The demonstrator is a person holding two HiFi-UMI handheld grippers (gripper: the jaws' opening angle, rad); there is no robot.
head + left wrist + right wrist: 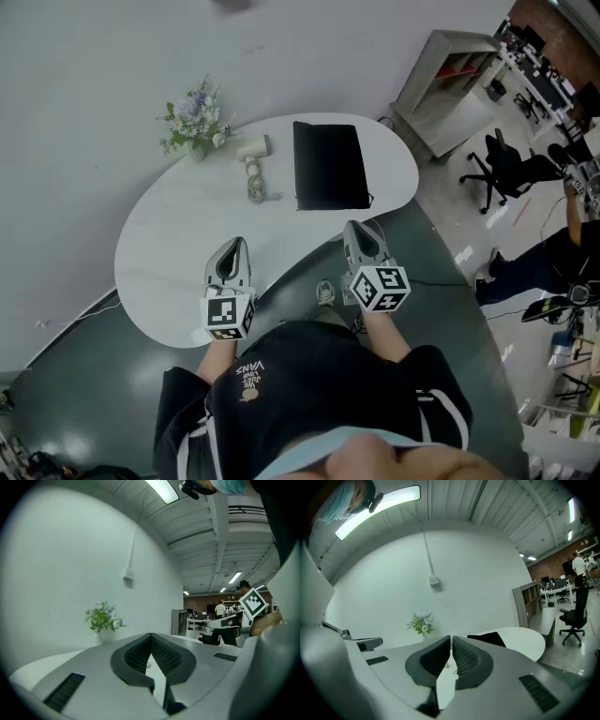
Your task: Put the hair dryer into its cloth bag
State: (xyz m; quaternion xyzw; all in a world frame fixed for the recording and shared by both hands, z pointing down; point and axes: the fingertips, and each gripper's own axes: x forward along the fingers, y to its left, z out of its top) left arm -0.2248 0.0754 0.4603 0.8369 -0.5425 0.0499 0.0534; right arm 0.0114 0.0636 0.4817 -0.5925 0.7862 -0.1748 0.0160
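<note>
Progress stood at nil: the hair dryer (253,150) lay on the counter (178,253) just beside the flat cloth bag (330,165), not yet inside, while the left claw (235,244) and right claw (362,230), each pressed together on nothing, hung at the near edge with bare counter ahead for the approach.

Head view steeply down over table (178,253), both gripper views low, near-level, sharing the flowers (101,616)
</note>
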